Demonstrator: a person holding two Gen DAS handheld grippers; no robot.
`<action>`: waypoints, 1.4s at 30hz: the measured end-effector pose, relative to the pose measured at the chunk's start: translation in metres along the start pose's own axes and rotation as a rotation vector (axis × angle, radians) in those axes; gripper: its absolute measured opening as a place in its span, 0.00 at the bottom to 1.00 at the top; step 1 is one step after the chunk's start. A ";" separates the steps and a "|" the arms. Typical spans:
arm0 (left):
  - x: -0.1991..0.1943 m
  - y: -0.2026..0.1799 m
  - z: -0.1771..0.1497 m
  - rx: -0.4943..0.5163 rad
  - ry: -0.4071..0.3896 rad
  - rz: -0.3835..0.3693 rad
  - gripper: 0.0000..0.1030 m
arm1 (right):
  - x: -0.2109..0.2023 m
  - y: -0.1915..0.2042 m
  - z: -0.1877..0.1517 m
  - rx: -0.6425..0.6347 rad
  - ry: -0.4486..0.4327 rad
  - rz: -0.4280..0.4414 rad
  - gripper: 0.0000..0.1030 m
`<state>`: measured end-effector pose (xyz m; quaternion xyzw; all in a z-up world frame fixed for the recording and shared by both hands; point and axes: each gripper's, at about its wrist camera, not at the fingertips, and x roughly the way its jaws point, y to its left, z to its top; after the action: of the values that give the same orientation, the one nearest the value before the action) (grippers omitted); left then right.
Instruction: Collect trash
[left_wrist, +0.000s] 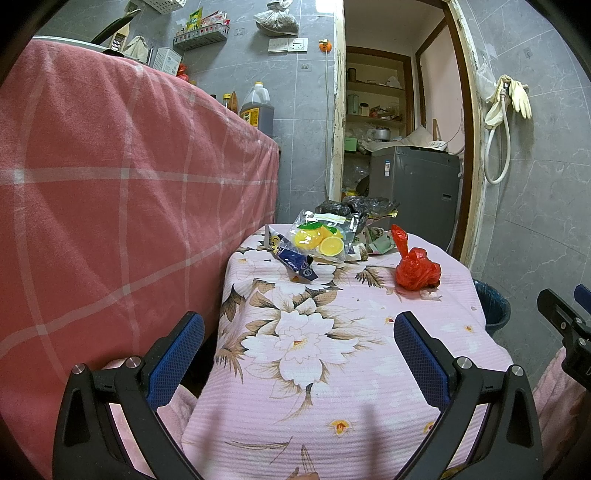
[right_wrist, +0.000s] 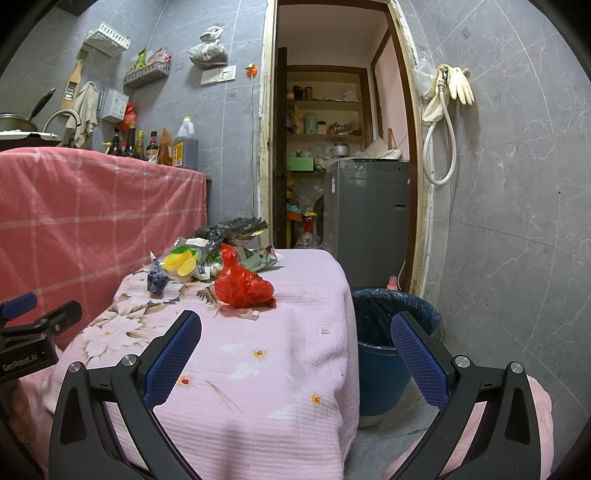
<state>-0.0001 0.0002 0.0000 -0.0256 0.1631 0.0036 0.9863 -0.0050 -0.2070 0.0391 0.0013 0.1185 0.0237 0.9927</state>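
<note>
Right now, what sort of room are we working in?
Most likely a small home kitchen: oil and sauce bottles stand on the covered counter, a faucet sits behind them, and a washing machine shows through the doorway. Trash lies on the floral-clothed table.

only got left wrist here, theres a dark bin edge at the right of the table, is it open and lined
Observer: Yes. In the right wrist view the blue bin stands on the floor beside the table, open-topped, with a dark liner folded over its rim.
Operator: anything behind it
Observer: A small pink bottle stands on the floor by the door frame.
Operator: right gripper holding anything
Observer: No, the right gripper is open and empty, short of the red plastic bag.
</note>
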 end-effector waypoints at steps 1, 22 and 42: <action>0.000 0.000 0.000 0.000 0.000 0.000 0.98 | 0.000 0.000 0.000 0.000 -0.002 -0.001 1.00; 0.000 0.000 0.000 0.003 0.003 0.003 0.98 | 0.000 0.000 0.000 0.002 -0.002 -0.001 1.00; 0.025 0.003 0.025 -0.003 0.007 0.026 0.98 | 0.035 -0.002 0.036 -0.080 0.007 0.092 1.00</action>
<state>0.0312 0.0044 0.0152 -0.0252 0.1670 0.0164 0.9855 0.0376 -0.2074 0.0658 -0.0331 0.1210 0.0739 0.9893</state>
